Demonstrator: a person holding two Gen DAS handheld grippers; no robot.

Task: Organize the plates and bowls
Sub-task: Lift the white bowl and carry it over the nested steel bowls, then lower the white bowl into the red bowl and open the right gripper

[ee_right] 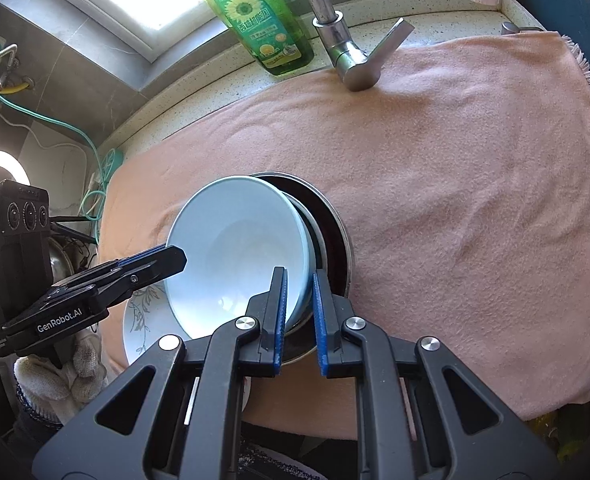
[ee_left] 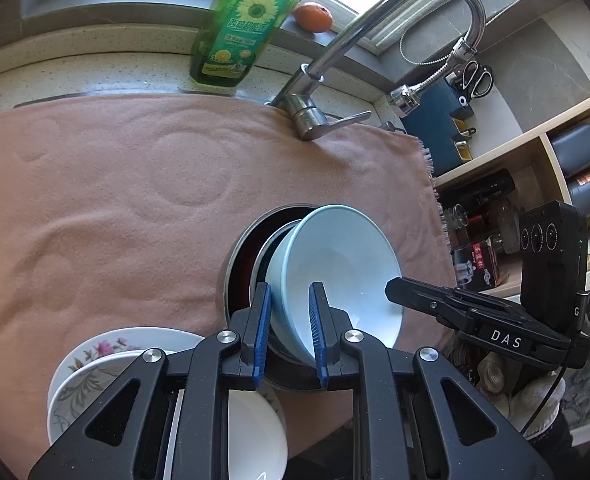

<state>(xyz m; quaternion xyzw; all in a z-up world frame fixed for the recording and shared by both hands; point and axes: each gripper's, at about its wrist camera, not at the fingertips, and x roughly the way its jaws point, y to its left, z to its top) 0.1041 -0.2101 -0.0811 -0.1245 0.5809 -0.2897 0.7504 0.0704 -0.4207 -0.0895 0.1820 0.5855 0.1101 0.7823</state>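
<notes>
A light blue bowl (ee_left: 343, 264) (ee_right: 239, 256) hangs tilted over the pink towel, nested in a steel bowl (ee_left: 237, 256) (ee_right: 337, 236) with a dark inside. My left gripper (ee_left: 291, 286) is shut on the blue bowl's rim on one side; the right wrist view shows it (ee_right: 177, 256) at the bowl's left edge. My right gripper (ee_right: 299, 274) is shut on the opposite rim and appears in the left wrist view (ee_left: 393, 290) at the bowl's right edge. Whether the pads also pinch the steel bowl I cannot tell. Floral plates (ee_left: 95, 360) (ee_right: 143, 320) with a white bowl (ee_left: 255, 436) lie below.
A pink towel (ee_left: 115, 200) (ee_right: 455, 200) covers the counter. Behind it stand a faucet (ee_left: 307, 116) (ee_right: 347, 52), a green dish soap bottle (ee_left: 243, 28) (ee_right: 267, 20) and an orange (ee_left: 313, 16). A shelf (ee_left: 535, 140) with bottles and jars is at the right.
</notes>
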